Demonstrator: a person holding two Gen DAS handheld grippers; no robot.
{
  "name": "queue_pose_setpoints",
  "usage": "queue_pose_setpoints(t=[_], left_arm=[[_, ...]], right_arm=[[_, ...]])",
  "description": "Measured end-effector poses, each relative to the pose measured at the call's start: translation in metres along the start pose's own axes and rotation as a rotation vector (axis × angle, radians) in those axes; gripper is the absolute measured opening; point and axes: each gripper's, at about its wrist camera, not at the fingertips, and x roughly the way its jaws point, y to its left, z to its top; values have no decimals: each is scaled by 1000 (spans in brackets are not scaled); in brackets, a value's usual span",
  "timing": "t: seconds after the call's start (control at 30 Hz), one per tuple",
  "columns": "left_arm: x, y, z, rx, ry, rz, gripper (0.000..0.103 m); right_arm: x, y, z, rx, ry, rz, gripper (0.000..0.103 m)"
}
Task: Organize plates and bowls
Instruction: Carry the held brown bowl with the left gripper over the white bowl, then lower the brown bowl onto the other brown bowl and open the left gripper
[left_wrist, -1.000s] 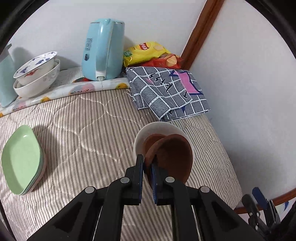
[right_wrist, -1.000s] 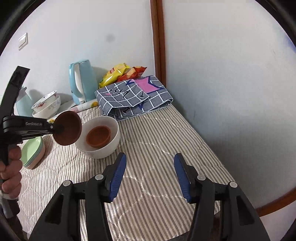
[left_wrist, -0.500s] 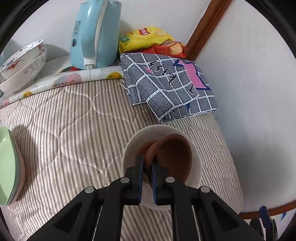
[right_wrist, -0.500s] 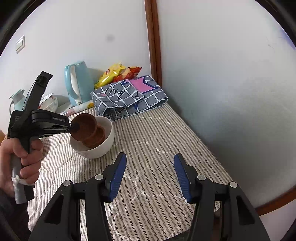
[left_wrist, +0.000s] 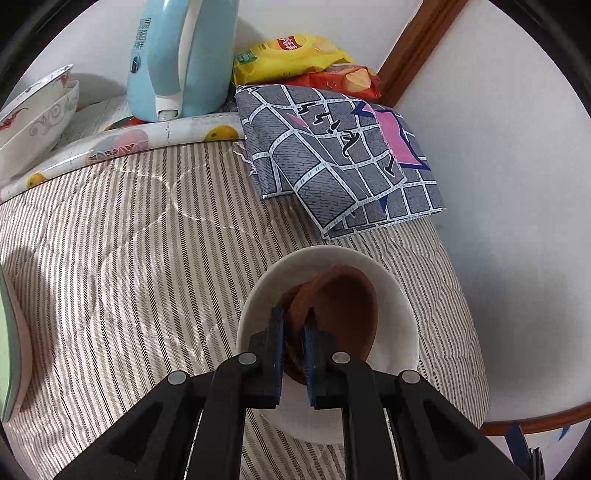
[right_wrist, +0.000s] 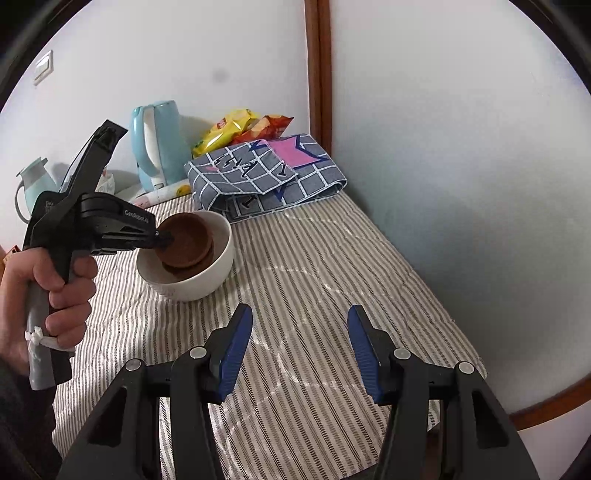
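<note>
While left gripper (left_wrist: 293, 339) clamps brown dish (left_wrist: 343, 314) tilted over white bowl (left_wrist: 391, 295) lower centre, right gripper (right_wrist: 301, 349) idles open.

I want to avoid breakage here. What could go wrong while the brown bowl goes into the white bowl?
The left gripper pinches only the rim of the tilted brown bowl; it could slip and chip the second brown bowl below. The white bowl rests on soft striped bedding, so a push might tip it.

left tool (left_wrist: 294, 325) clamped, right tool (right_wrist: 300, 332) spread
</note>
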Motion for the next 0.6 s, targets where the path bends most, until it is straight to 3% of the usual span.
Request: queue_pose_setpoints(t=[0.53, 0.6], left_arm=[[6, 1, -1, 33, 23, -6, 10], [6, 0, -2, 45, 32, -11, 15]], right_arm=[[10, 11, -8, 1, 50, 18, 53], [12, 12, -10, 7, 58, 20, 53]])
